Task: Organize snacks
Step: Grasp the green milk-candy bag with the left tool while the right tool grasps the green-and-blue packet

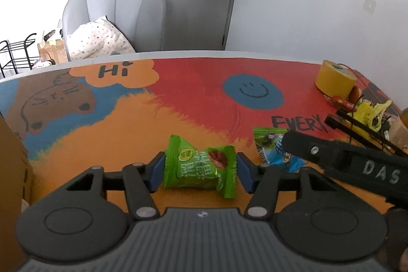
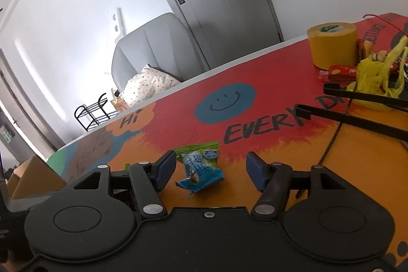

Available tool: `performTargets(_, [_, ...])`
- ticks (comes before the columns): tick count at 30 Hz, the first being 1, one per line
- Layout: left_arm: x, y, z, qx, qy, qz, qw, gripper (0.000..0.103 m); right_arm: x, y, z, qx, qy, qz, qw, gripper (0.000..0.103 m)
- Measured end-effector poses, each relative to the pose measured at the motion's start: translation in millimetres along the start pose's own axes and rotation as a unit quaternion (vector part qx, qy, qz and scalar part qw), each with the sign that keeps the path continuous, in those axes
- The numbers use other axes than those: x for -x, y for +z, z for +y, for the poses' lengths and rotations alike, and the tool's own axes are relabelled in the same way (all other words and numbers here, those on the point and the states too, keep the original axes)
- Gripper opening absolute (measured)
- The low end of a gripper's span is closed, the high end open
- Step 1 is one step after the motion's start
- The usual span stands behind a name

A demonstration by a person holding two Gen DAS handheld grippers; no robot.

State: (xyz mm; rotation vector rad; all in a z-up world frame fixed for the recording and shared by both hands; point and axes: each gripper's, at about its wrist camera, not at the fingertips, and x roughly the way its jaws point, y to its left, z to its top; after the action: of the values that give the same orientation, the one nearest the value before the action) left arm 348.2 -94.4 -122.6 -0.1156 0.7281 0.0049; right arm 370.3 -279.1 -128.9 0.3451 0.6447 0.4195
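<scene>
From the left wrist, the left claw (image 1: pixel 200 171) had its blue pads (image 1: pixel 156 171) pressed against both ends of a green candy (image 1: pixel 200 166) — clamped on it, just above the painted table (image 1: pixel 127 124). Just right of it lay a blue candy (image 1: pixel 276 148), partly hidden under the other claw's black body.

From the right wrist, the right claw (image 2: pixel 210 168) stood apart, the blue candy (image 2: pixel 200 170) lying on the table (image 2: pixel 280 103) between its pads (image 2: pixel 256 171) — nearer the left one, touching neither. Far right sat a yellow tape roll (image 2: pixel 331 45) and a yellow bag (image 2: pixel 374 79).
</scene>
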Motion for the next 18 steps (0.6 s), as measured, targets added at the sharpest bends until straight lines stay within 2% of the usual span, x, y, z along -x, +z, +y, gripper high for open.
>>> performTargets(3, [5, 1, 1, -0.003, 0.009, -0.005, 0.9999, 0.044, -3, -1, 2, 0.001, 0.001, 0.000, 1.000, 0.062])
performTargets(9, [10, 3, 12, 0.019, 0.015, 0.001, 0.9997, 0.038, -11, -3, 7, 0.014, -0.009, 0.006, 1.000, 0.062])
performTargets(14, [15, 2, 20, 0.031, 0.025, 0.005, 0.9992, 0.037, -17, -6, 17, 0.036, -0.011, 0.007, 0.999, 0.062])
performTargets(15, [17, 2, 21, 0.032, 0.027, 0.005, 0.9991, 0.036, -18, -7, 18, 0.041, -0.015, 0.007, 0.999, 0.057])
performTargets(16, [18, 2, 22, 0.035, 0.028, 0.006, 0.9990, 0.036, -19, -7, 19, 0.047, -0.018, 0.008, 0.999, 0.046])
performTargets(18, [22, 1, 23, 0.038, 0.030, 0.006, 0.9988, 0.036, -21, -8, 20, 0.052, -0.022, 0.010, 0.998, 0.032])
